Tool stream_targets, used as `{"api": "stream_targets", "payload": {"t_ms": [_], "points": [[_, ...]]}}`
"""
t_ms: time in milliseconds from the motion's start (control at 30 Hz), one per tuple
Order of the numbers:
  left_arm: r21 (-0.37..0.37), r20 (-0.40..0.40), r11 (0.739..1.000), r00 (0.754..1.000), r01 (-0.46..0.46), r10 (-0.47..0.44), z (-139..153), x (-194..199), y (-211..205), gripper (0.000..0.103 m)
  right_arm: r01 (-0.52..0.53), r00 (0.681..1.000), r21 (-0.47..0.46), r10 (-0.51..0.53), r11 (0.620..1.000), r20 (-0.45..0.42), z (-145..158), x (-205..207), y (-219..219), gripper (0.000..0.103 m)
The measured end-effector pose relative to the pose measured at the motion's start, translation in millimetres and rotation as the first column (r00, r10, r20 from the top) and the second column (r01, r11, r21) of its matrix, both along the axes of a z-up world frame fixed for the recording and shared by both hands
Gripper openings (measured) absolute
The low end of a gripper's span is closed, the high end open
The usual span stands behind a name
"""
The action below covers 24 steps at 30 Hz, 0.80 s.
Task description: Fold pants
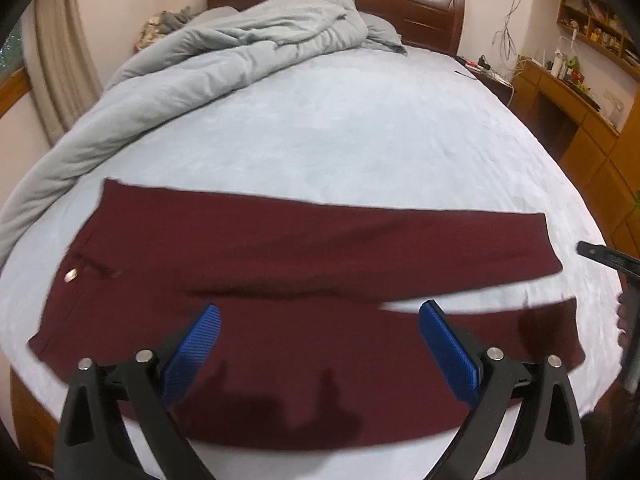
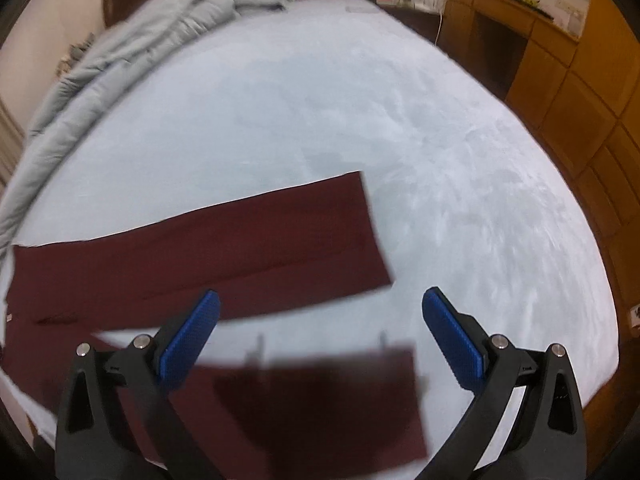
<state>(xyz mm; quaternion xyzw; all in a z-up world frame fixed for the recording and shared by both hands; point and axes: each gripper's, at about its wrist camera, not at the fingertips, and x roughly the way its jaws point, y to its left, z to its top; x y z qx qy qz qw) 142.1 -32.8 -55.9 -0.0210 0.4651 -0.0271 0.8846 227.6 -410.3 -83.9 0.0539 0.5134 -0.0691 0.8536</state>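
Pants (image 1: pixel 304 264), maroon, flat and unfolded on bed (image 1: pixel 340 128), legs toward 3 o'clock; left tool (image 1: pixel 320 344) and right tool (image 2: pixel 320 336) spread, empty; every fold remains.

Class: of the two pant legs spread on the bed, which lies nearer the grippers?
The near leg, under the right gripper. The far leg lies beyond it, bedsheet showing between.

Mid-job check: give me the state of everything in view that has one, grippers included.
Pants: unfolded, flat on the bed, legs apart.
Left gripper: open, empty, over the near leg.
Right gripper: open, empty, over the leg ends.
Duvet: rumpled, heaped along the bed's far left side.
Sheet: spread smooth.
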Motion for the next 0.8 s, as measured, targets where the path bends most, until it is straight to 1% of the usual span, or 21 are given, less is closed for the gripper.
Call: {"api": "stream_targets", "payload": {"t_ms": [33,133,167,267,300,333,367,467,500,533,567,600,633,667,700,733,800], "points": [[-0.008,-0.007,1.0,1.0,0.008,-0.009,-5,12,-5,0.099,-0.006,1.0,-0.009,0.005,1.0,-0.03,-16,22,-13,0.1],[-0.041,-0.02,0.998,0.999,0.044,-0.045,-21,49,-21,0.099,-0.035,0.997,-0.024,0.034,0.999,-0.066,-42,52,-29,0.1],[-0.057,-0.026,0.996,0.997,0.064,-0.066,-27,63,-28,0.099,-0.056,0.995,-0.024,0.053,0.998,-0.088,-55,70,-37,0.1],[-0.077,-0.038,0.991,0.993,0.105,-0.108,-39,90,-40,0.099,-0.077,0.991,-0.024,0.074,0.997,-0.115,-76,98,-52,0.1],[-0.083,-0.042,0.99,0.992,0.118,-0.122,-43,99,-45,0.099,-0.096,0.988,0.016,0.097,0.995,-0.122,-87,111,-60,0.1],[-0.092,-0.048,0.987,0.99,0.131,-0.135,-47,109,-49,0.099,-0.098,0.987,0.023,0.1,0.995,-0.124,-88,113,-60,0.1],[-0.1,-0.054,0.984,0.987,0.144,-0.15,-51,117,-51,0.099,-0.114,0.984,0.066,0.122,0.991,-0.127,-95,121,-65,0.1],[-0.12,-0.066,0.976,0.979,0.184,-0.193,-59,133,-60,0.099,-0.139,0.982,0.11,0.152,0.984,-0.117,-104,132,-72,0.1],[-0.125,-0.074,0.971,0.974,0.202,-0.213,-63,140,-64,0.099,-0.15,0.981,0.116,0.162,0.982,-0.105,-104,134,-73,0.092],[-0.131,-0.083,0.966,0.968,0.223,-0.235,-66,146,-68,0.099,-0.175,0.978,0.128,0.187,0.976,-0.089,-103,136,-74,0.08],[-0.133,-0.091,0.96,0.962,0.245,-0.258,-69,152,-72,0.099,-0.184,0.976,0.141,0.198,0.973,-0.089,-102,136,-75,0.056],[-0.13,-0.096,0.956,0.956,0.263,-0.277,-71,156,-77,0.099,-0.214,0.969,0.204,0.234,0.955,-0.08,-99,137,-77,0.034],[-0.126,-0.101,0.949,0.948,0.289,-0.302,-74,160,-82,0.099,-0.225,0.965,0.234,0.249,0.946,-0.079,-97,136,-78,0.027],[-0.119,-0.107,0.94,0.937,0.32,-0.332,-77,164,-88,0.099,-0.233,0.963,0.242,0.258,0.942,-0.077,-93,135,-79,0.023],[-0.112,-0.112,0.932,0.927,0.345,-0.357,-79,166,-92,0.099,-0.249,0.96,0.241,0.272,0.938,-0.069,-89,133,-79,0.021],[-0.103,-0.116,0.922,0.916,0.373,-0.383,-81,168,-96,0.099,-0.278,0.953,0.243,0.299,0.93,-0.055,-83,130,-79,0.021],[-0.082,-0.124,0.896,0.888,0.436,-0.443,-86,175,-107,0.099,-0.331,0.938,0.268,0.346,0.905,-0.007,-66,120,-80,0.02]]}}
